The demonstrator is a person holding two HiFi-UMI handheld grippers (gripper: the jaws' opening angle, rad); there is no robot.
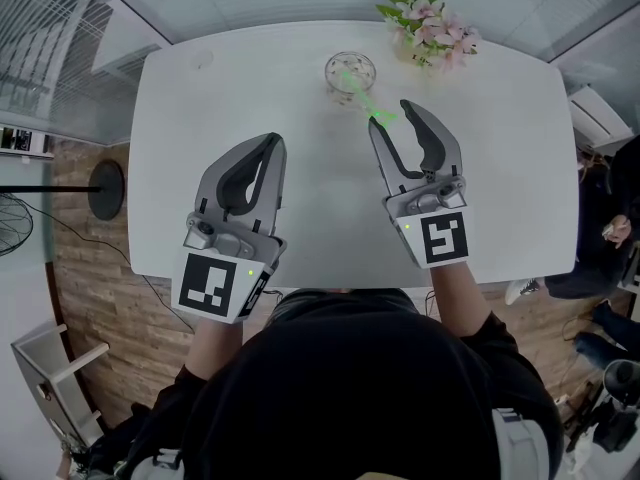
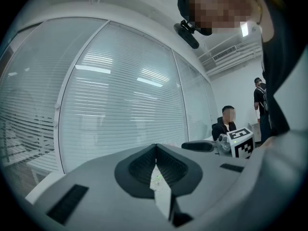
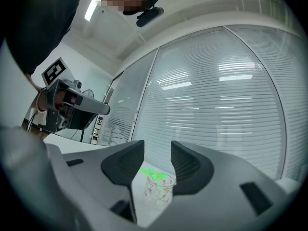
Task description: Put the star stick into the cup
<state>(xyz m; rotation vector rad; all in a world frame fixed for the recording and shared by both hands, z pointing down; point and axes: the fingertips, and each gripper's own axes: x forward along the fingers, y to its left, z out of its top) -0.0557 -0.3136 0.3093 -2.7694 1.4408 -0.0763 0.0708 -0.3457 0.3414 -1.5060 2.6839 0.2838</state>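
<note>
Green and translucent, the star stick point(image 1: 362, 93) leans in the clear glass cup point(image 1: 336, 72), its outer end apparently just off the right gripper point(image 1: 390, 114), whose jaws stand apart and empty. The left gripper point(image 1: 275, 140) is closed on nothing. Both carry black-and-white square markers point(image 1: 445, 238). The cup stands on a white table point(image 1: 230, 98) with pink flowers point(image 1: 430, 28), and slatted blinds point(image 3: 216, 90) hang behind glass.

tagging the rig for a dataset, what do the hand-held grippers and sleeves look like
Both alike: left hand-held gripper and right hand-held gripper, grey curved jaws, black ribbed pads, a white cube with black square markers, a green light. Black sleeves.
</note>
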